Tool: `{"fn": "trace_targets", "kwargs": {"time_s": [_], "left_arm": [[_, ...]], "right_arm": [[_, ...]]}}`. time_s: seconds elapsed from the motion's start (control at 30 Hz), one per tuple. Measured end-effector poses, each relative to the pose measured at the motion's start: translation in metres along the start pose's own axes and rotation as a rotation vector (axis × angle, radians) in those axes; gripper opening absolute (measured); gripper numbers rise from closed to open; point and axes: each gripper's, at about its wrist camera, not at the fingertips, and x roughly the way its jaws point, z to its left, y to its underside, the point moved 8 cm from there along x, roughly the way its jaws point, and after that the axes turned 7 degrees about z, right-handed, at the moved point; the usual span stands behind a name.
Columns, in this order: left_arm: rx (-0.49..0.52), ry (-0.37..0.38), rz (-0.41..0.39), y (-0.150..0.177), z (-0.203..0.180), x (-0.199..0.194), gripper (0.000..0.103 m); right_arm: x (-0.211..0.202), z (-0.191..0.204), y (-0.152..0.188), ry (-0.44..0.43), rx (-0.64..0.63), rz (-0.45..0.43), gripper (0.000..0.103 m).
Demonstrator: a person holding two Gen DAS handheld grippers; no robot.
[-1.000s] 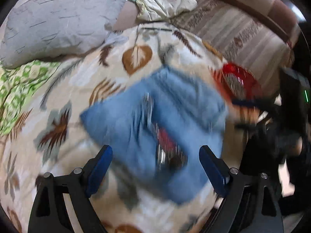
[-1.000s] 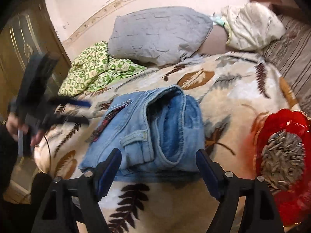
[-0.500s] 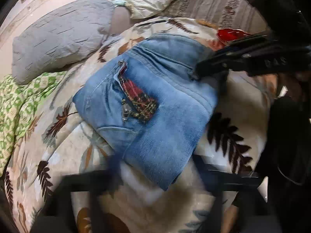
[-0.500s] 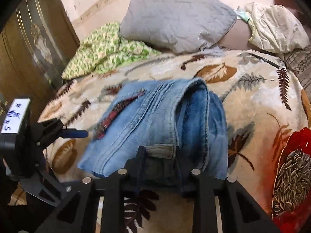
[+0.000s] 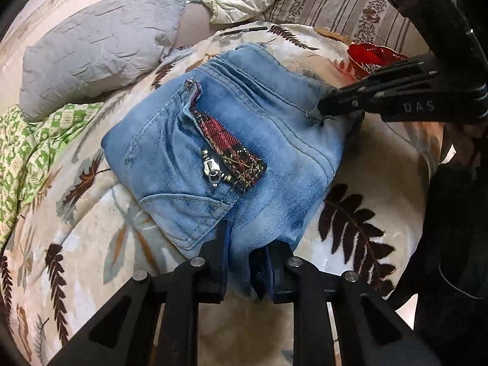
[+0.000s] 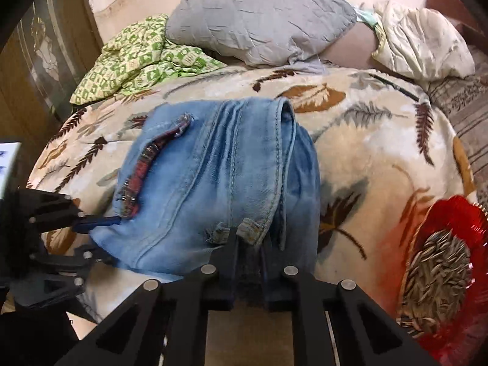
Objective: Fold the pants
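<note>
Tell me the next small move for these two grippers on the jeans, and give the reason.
Probably lift both together a little and carry the bundle clear. The folded jeans already lie compact on the leaf-print blanket. The left gripper is shut on the near edge, and the right gripper is shut on the waistband corner, so another fold seems unnecessary.

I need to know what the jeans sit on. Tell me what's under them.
The jeans lie on a leaf-print blanket, which shows all round them. Both the left gripper and right gripper are clamped on their near edge. Whatever lies directly beneath the denim is covered.
</note>
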Motion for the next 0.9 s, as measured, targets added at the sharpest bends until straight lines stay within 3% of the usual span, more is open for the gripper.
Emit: {"fn": "trace_targets", "kwargs": {"time_s": [0.1,0.17,0.2,0.23,0.3,0.37,0.53,0.63,0.9], "left_arm": [[-0.013,0.011,-0.034,0.005,0.0,-0.015,0.029],[-0.037,0.021,-0.042,0.011,0.003,-0.022,0.053],[-0.055,0.008,-0.057,0.014,0.008,-0.025,0.071],[-0.059,-0.005,-0.075,0.017,0.01,-0.028,0.076],[-0.05,-0.029,-0.097,0.022,0.011,-0.03,0.077],[-0.043,-0.045,-0.085,0.024,0.011,-0.026,0.077],[-0.09,-0.048,-0.049,0.026,0.015,-0.002,0.077],[-0.163,-0.003,-0.053,0.025,0.021,0.001,0.077],[-0.222,0.057,-0.052,0.021,0.026,0.009,0.077]], "right_arm": [[-0.012,0.001,-0.003,-0.021,0.012,-0.031,0.014],[-0.023,0.006,-0.003,-0.011,-0.019,-0.038,0.019],[-0.027,0.008,-0.003,0.015,-0.041,-0.041,0.029],[-0.032,0.011,-0.002,0.064,-0.07,-0.045,0.053],[-0.04,0.016,0.001,0.103,-0.112,-0.062,0.086],[-0.047,0.022,0.003,0.105,-0.149,-0.084,0.086],[-0.037,0.028,0.01,0.152,-0.238,-0.035,0.086],[-0.025,0.024,0.012,0.141,-0.232,0.001,0.086],[-0.004,0.028,-0.002,0.111,-0.247,0.02,0.085]]}}
